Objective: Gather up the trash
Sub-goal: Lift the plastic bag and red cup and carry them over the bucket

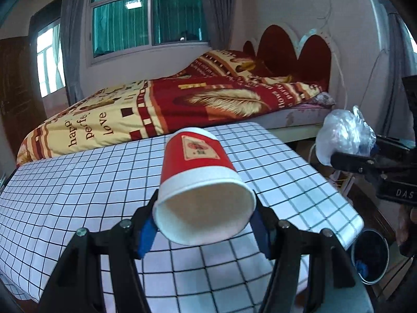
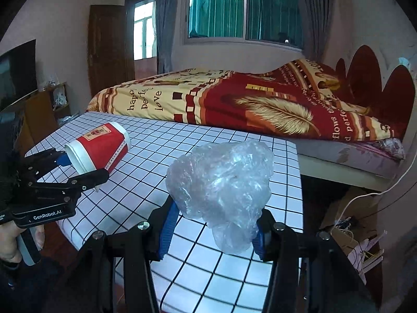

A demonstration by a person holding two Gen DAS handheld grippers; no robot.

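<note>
The left tool (image 1: 204,225) is closed on a red paper cup (image 1: 200,180), its blue-padded fingers (image 1: 146,237) pressing either side of the white rim, so the cup lies on its side in the grip with the open mouth turned back toward the camera and the base pointing away over the counter (image 1: 78,182). In the right wrist view the same cup (image 2: 97,150) shows at the left, clamped in the left tool (image 2: 78,168) and held above the near-left part of the checked counter (image 2: 161,151). The right tool (image 2: 213,230) is closed on a crumpled clear plastic bag (image 2: 221,182); its blue pads (image 2: 168,224) squeeze the bag's lower end and the bulk of it billows up above them. From the left wrist view that bag (image 1: 345,135) hangs in the right tool (image 1: 351,156) out past the right edge of the counter, well apart from the cup. Below it, on the floor just beside the counter's near right corner, stands a small dark bin (image 1: 370,255) with something blue inside. Behind the counter runs a bed (image 2: 234,99) under a red and cream quilt, with a red headboard (image 1: 292,49) against the wall and a curtained window (image 2: 245,13) above.
</note>
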